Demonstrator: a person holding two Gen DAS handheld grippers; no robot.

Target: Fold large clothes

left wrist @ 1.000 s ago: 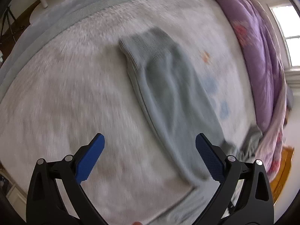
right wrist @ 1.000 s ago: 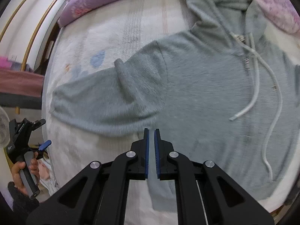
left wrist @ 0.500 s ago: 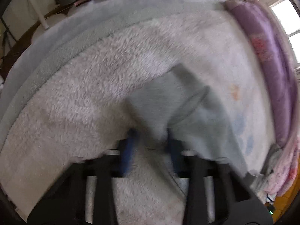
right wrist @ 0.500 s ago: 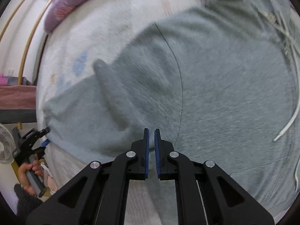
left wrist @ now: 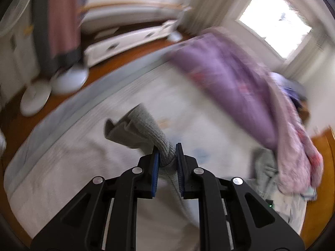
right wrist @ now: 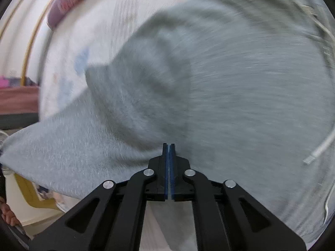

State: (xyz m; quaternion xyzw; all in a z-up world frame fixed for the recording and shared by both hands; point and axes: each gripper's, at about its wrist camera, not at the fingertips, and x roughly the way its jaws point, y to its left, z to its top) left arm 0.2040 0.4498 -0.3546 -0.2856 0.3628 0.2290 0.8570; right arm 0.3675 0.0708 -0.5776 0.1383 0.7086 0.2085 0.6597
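A grey hoodie [right wrist: 240, 96] lies spread on a white fleecy bed cover [left wrist: 62, 167]. My left gripper [left wrist: 167, 146] is shut on the ribbed cuff of its sleeve [left wrist: 138, 127], which is lifted off the bed and flops forward beyond the pads. In the right wrist view the raised sleeve [right wrist: 69, 152] stretches to the lower left. My right gripper [right wrist: 168, 145] is shut, its tips down at the grey fabric near the armpit. I see nothing between its pads. A white drawstring [right wrist: 318, 150] lies on the chest at the right.
A purple quilt [left wrist: 236, 79] is heaped along the bed's right side. Beyond the bed's far edge are a wooden floor, white fan bases [left wrist: 35, 98] and white drawers [left wrist: 129, 41]. A person's hand [right wrist: 7, 215] shows at the lower left.
The left gripper went from wide open to shut on the sleeve cuff, then rose and tilted up with it. The right gripper sank closer to the hoodie, staying shut.
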